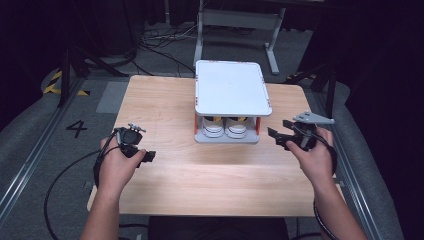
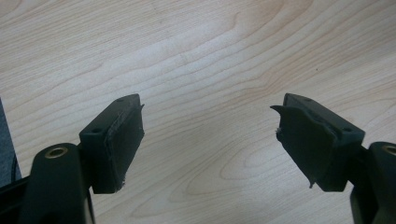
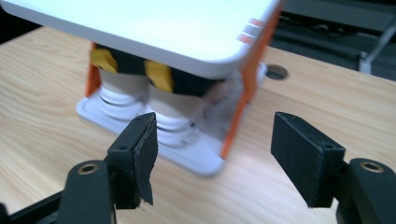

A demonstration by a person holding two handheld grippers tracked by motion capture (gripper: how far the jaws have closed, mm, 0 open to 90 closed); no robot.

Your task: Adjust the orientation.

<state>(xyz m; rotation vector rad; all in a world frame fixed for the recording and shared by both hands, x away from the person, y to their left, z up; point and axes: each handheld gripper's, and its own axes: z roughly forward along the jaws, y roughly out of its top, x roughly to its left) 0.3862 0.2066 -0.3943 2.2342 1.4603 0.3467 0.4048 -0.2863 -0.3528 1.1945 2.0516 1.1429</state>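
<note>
A white two-level rack (image 1: 232,87) with orange posts stands at the middle back of the wooden table (image 1: 200,185). A pair of white shoes (image 1: 225,127) sits on its lower shelf, toes toward me. My right gripper (image 1: 280,132) hovers just right of the rack's front corner, open, with nothing between its jaws. In the right gripper view the rack (image 3: 177,32) and the shoes (image 3: 140,105) lie close ahead of the right gripper (image 3: 215,149). My left gripper (image 1: 142,150) is held at the table's left side, open over bare wood, as the left gripper (image 2: 210,135) view confirms.
Beyond the table stands a grey metal frame (image 1: 235,25), with cables (image 1: 160,40) on the floor beside it. A "4" (image 1: 76,128) is marked on the floor at left. A round hole (image 3: 276,71) is in the tabletop behind the rack.
</note>
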